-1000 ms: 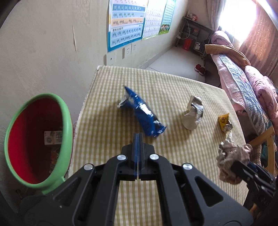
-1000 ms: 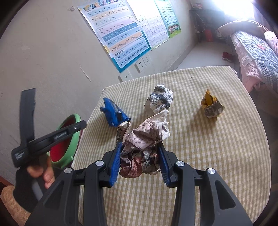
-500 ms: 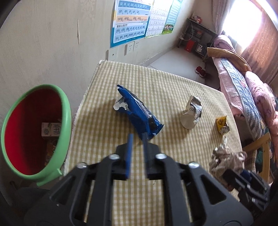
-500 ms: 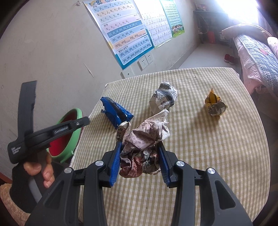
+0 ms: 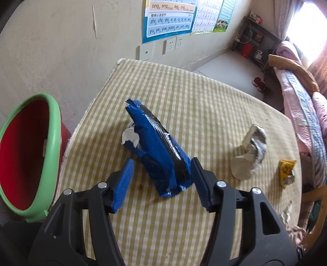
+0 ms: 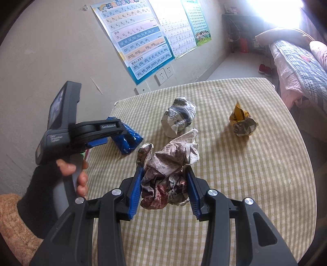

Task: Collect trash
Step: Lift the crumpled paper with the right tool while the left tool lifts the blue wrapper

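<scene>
Straddling blue wrapper point(image 5: 161, 151), left claw point(image 5: 161, 174) gapes wide; right claw point(image 6: 165, 184) pinches crumpled paper point(image 6: 169, 163).

Wall poster point(image 6: 141, 43): "yu ye yue yuan"

Left gripper opens around the wrapper

The left gripper point(image 5: 161, 163), pressed shut a second ago, has spread its blue-padded fingers point(image 5: 124, 180) wide and advanced over the checked desk point(image 5: 214, 114), now flanking the near end of the crumpled blue foil snack wrapper point(image 5: 157, 149).

Bright daylight glares from the window point(image 6: 286, 14) at right — sharp, fisheye-bent edges.
</scene>
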Demonstrator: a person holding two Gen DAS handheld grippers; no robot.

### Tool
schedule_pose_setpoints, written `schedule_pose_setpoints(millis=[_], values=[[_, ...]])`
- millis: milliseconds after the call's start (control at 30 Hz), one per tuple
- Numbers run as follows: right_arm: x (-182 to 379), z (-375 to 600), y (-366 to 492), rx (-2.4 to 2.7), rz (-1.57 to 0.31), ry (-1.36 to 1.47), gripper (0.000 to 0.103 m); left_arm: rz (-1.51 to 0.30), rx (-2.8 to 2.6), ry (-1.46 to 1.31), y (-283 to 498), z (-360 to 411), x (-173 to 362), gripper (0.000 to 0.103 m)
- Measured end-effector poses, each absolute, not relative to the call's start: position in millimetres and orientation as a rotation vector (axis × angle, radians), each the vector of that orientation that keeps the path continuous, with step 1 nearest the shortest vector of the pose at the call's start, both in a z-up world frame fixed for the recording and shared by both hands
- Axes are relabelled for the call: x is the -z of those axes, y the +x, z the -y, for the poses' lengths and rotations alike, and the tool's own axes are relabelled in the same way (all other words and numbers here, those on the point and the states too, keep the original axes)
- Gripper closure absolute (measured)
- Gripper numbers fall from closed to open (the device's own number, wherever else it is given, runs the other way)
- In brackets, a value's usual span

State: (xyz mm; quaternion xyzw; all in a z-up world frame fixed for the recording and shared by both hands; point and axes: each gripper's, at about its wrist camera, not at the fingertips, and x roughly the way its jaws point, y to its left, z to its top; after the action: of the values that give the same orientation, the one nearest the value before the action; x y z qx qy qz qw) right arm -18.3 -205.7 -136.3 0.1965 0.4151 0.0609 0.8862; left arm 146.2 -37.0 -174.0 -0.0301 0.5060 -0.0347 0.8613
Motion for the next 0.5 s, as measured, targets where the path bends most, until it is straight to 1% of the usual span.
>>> schedule_pose_setpoints(millis=[200,300,333,367,400,433,467,500], values=[[139,211,-19,-0.128,-0.862,0.423,0.063,-1.101,0.010,-0.043,167,42,196,0.048],[139,210,-19,-0.131,-0.859,0.425,0.063,-1.100,0.013,-0.042,167,44,197,0.061],[139,210,-19,-0.132,-0.859,0.424,0.063,-1.091,0.023,-0.039,165,45,195,0.070],[139,210,-19,-0.133,-0.859,0.425,0.063,-1.087,0.031,-0.036,163,47,193,0.076],[139,210,-19,-0.133,-0.860,0.427,0.063,-1.083,0.040,-0.032,160,48,191,0.079],[139,210,-19,-0.135,-0.860,0.429,0.063,-1.077,0.059,-0.030,157,48,187,0.088],[139,210,-20,-0.135,-0.860,0.429,0.063,-1.069,0.069,-0.027,153,49,183,0.092],[139,209,-20,-0.136,-0.859,0.429,0.063,-1.060,0.079,-0.022,150,50,179,0.092]])
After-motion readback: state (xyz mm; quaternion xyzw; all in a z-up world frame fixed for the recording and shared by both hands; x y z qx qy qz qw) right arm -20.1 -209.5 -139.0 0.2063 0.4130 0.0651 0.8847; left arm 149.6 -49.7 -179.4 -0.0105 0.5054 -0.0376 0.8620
